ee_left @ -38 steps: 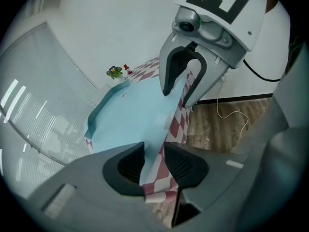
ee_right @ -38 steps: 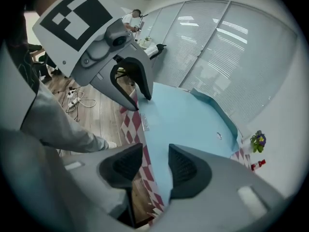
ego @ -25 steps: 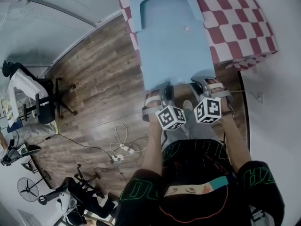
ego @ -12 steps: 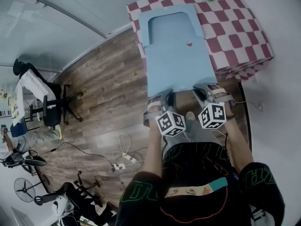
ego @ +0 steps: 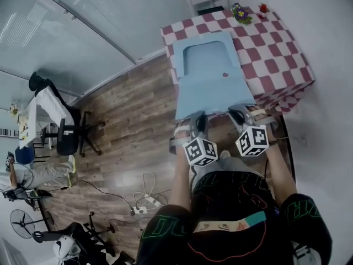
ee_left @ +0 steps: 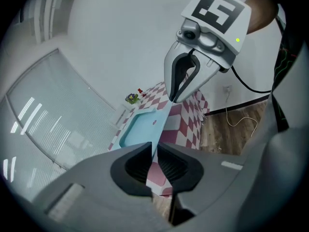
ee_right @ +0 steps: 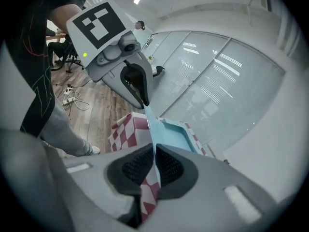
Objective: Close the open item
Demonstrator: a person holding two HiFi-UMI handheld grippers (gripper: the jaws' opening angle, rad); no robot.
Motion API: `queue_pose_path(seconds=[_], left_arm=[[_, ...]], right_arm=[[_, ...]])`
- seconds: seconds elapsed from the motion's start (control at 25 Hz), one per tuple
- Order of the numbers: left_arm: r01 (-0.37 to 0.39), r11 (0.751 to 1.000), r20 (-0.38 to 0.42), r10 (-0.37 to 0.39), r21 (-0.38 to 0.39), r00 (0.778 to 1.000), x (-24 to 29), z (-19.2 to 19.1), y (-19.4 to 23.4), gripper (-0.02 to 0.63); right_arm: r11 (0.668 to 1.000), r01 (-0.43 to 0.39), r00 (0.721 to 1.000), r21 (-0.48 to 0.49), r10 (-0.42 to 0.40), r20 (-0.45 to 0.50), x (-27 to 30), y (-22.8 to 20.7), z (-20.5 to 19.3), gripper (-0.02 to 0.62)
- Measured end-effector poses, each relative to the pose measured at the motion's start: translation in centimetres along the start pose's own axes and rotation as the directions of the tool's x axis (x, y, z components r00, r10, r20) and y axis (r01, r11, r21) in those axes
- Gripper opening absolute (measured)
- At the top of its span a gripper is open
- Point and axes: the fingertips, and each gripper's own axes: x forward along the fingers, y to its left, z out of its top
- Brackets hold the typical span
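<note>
Closing on blue lid (ego: 212, 90) edge between jaws: left gripper (ego: 197, 121), right gripper (ego: 238, 116).

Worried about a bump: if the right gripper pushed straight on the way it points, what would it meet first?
The right gripper has just been closing its jaws on the blue lid, so that comes first. Past it, the line seems to reach the checkered tablecloth; depth is unclear.

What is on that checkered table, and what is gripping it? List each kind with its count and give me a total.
light blue box: 1
bunch of flowers: 1
small red object: 1
claws: 2, the left claw and the right claw, whose jaws have just been closing on the box's front flap
Total: 5
</note>
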Motion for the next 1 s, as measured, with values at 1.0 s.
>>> queue_pose_path(seconds=[1.0], left_arm=[[-0.237,0.968,0.137,0.225,0.079,0.965,5.2,6.4,14.1,0.082]], right_arm=[[0.967,0.241,0.970,-0.076,-0.238,0.048,2.6,-15.3,1.4,0.052]])
